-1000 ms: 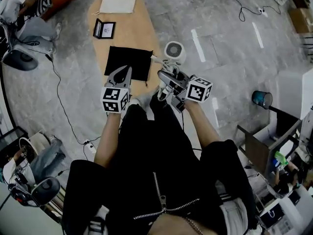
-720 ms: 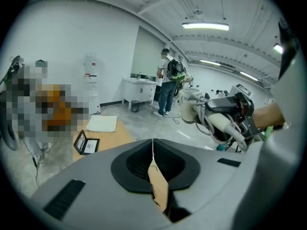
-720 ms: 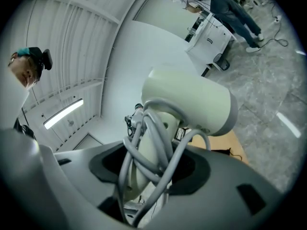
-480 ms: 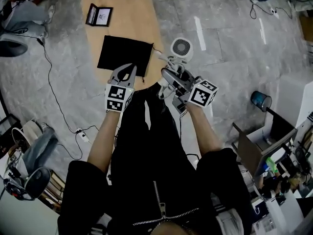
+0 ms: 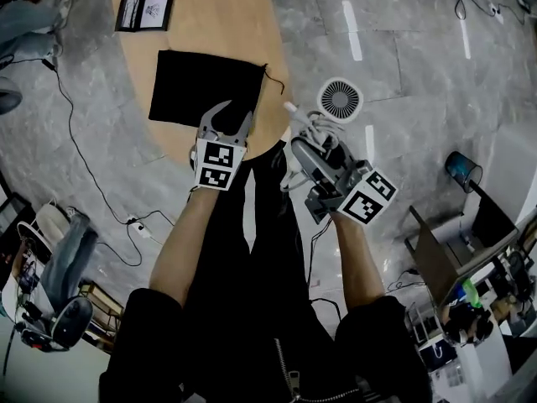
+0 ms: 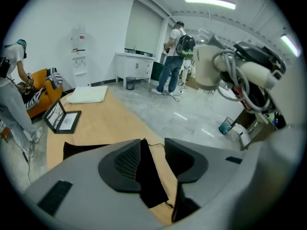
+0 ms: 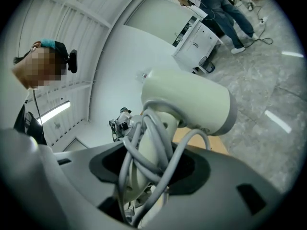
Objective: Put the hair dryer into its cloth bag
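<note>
Our left gripper (image 5: pixel 226 112) (image 6: pixel 152 152), jaws just opening and empty, hangs at the black cloth bag (image 5: pixel 197 86) (image 6: pixel 152 186), while our right gripper (image 5: pixel 315 143) (image 7: pixel 153 169) clamps the handle of the hair dryer (image 5: pixel 339 100) (image 7: pixel 187 104) (cord (image 7: pixel 144 147) wound round it).

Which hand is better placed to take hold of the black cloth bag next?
Probably left. The left gripper, whose jaws have just been opening with nothing gripped, hovers over the flat black cloth bag on the wooden table. The right gripper is shut on the white hair dryer's cord-wrapped handle.
</note>
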`<control>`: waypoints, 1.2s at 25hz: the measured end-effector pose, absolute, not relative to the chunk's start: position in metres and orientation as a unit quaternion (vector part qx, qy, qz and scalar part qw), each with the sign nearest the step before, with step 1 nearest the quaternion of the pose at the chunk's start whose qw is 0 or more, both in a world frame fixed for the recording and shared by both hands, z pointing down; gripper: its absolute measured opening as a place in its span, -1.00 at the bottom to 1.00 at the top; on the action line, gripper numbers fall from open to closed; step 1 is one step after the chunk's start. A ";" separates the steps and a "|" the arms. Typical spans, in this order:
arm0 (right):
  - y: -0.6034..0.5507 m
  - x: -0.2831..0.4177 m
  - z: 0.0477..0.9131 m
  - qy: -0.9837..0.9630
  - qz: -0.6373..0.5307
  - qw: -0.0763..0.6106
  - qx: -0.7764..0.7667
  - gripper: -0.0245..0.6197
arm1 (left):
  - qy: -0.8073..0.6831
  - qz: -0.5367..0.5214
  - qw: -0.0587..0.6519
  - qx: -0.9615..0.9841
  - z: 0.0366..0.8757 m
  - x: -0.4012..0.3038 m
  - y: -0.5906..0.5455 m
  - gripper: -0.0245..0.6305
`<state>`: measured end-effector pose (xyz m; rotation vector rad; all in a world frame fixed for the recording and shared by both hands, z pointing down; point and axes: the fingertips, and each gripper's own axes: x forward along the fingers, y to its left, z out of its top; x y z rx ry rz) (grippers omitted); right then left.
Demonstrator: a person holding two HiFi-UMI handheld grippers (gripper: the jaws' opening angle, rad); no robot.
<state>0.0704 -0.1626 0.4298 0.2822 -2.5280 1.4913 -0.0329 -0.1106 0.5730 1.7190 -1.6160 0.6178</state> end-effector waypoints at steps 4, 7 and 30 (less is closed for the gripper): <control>-0.163 0.083 0.465 -0.843 0.516 0.096 0.114 -0.18 | -0.614 0.252 0.362 0.655 0.618 -0.019 -0.108 -0.38; -0.168 0.088 0.493 -0.845 0.508 0.100 0.137 -0.18 | -0.608 0.269 0.367 0.651 0.653 -0.015 -0.112 -0.30; -0.136 0.110 0.565 -0.825 0.528 0.140 0.142 -0.18 | -0.570 0.345 0.380 0.642 0.744 0.000 -0.106 -0.31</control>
